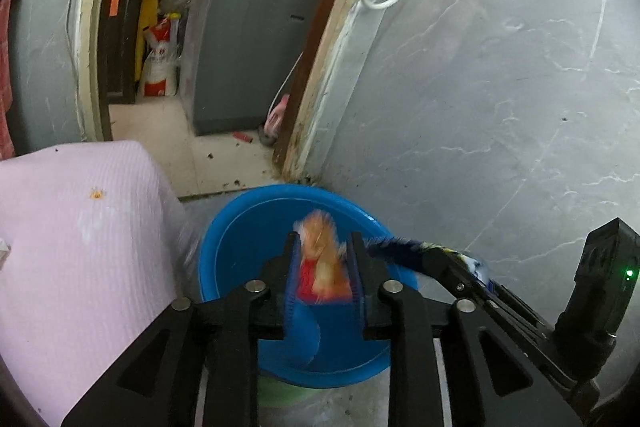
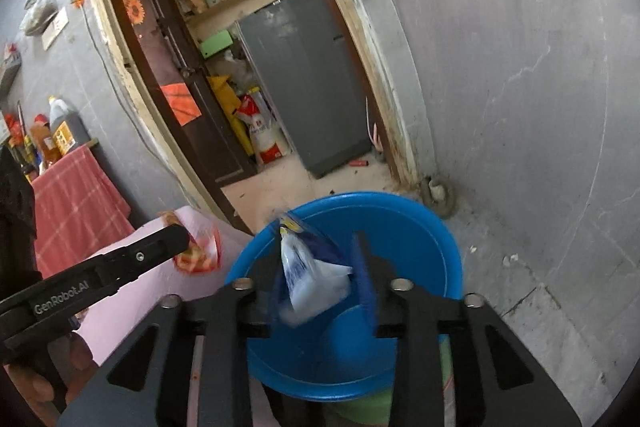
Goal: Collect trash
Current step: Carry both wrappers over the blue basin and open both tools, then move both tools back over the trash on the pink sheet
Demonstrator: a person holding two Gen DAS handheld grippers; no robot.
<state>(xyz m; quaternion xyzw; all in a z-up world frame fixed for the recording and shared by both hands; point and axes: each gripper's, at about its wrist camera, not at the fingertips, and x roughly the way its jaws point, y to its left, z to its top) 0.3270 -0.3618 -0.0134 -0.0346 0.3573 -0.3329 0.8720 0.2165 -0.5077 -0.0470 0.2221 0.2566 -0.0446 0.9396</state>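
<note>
1. Nearest, the left gripper (image 1: 322, 247) has its fingers slightly parted over the blue plastic basin (image 1: 240, 223); a blurred orange-and-red wrapper (image 1: 322, 259) sits between them, and whether the pads press it cannot be told.
2. The left gripper's arm reads "GenRobot.AI" in the right wrist view.
3. The right gripper (image 2: 320, 267) has its fingers parted, a crumpled blue-and-white packet (image 2: 308, 279) between them over the basin, seemingly loose.
4. A pink ribbed cloth (image 1: 80, 227) lies left of the basin.
5. Beyond the doorway stands a grey fridge (image 2: 304, 79); marbled grey wall on the right.
</note>
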